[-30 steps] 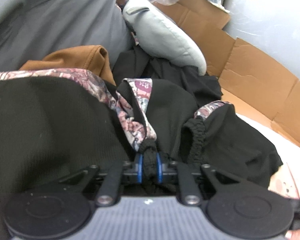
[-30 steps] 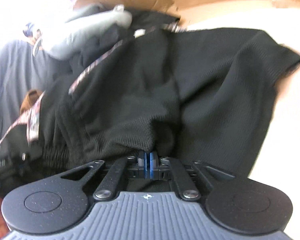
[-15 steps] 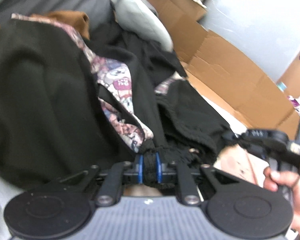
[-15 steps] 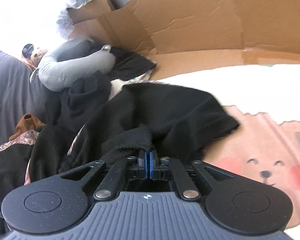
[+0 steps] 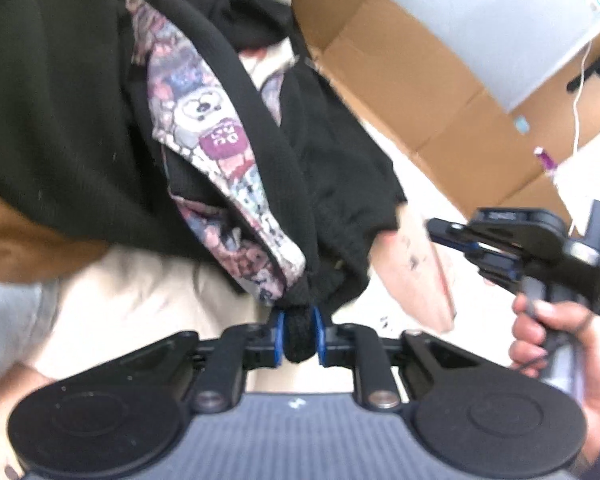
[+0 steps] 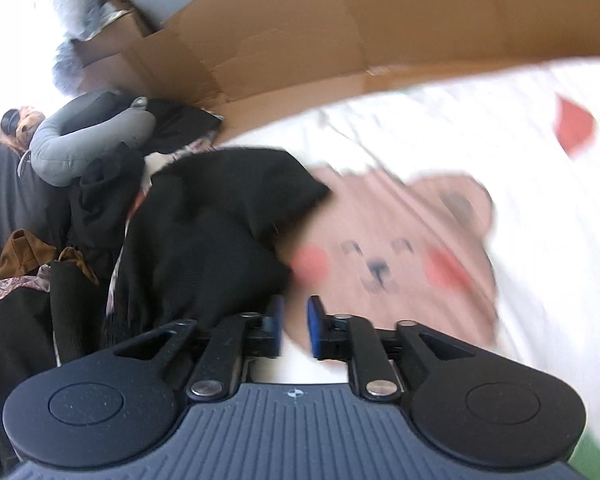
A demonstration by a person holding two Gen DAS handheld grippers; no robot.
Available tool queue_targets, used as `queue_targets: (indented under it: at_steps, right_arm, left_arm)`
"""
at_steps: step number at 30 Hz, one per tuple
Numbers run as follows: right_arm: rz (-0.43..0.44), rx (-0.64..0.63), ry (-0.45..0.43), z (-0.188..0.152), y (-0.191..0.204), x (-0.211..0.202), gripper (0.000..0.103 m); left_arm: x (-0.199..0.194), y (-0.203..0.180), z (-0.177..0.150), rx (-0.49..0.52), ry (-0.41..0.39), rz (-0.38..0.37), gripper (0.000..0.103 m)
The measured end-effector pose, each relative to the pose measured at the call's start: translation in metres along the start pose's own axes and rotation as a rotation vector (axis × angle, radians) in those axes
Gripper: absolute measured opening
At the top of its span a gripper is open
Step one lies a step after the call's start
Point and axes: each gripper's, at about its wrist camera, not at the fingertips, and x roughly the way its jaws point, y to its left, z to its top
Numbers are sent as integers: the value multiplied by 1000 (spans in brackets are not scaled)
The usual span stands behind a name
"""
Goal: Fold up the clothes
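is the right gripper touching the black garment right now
Apart. The right wrist view shows the right gripper open with nothing between its pads; the black garment lies left of them.

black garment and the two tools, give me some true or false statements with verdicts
1. The left tool pinches a bunched fold of the black garment between its pads. True.
2. The right tool grips the garment too. False: its jaws have just been opening, nothing is between them, and the cloth lies to their left.
3. The garment has a patterned lining. True.
4. The bedsheet under the right tool is plain white. False: it carries a bear face print.
5. Flattened cardboard stands behind the bed. True.
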Motion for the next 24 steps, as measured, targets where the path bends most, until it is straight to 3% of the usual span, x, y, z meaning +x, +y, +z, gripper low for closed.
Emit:
queue_targets:
  at_steps: [4, 9, 11, 15, 24]
  right_arm:
    - [33, 58, 41, -40, -4, -10, 36]
    - [116, 98, 127, -86, 8, -12, 39]
    - [141, 122, 156, -101, 12, -10, 51]
    - [176, 180, 194, -125, 22, 2, 59]
    - [260, 311, 215, -150, 38, 33, 65]
  left_arm:
    - [-9, 11, -3, 25, 14, 30, 23]
    - [-33, 22, -2, 80, -34, 68, 40]
    - [-42, 28, -1, 89, -50, 84, 41]
    - [-57, 37, 1, 90, -77, 112, 42]
    - [-56, 47, 7, 83, -104, 158, 43]
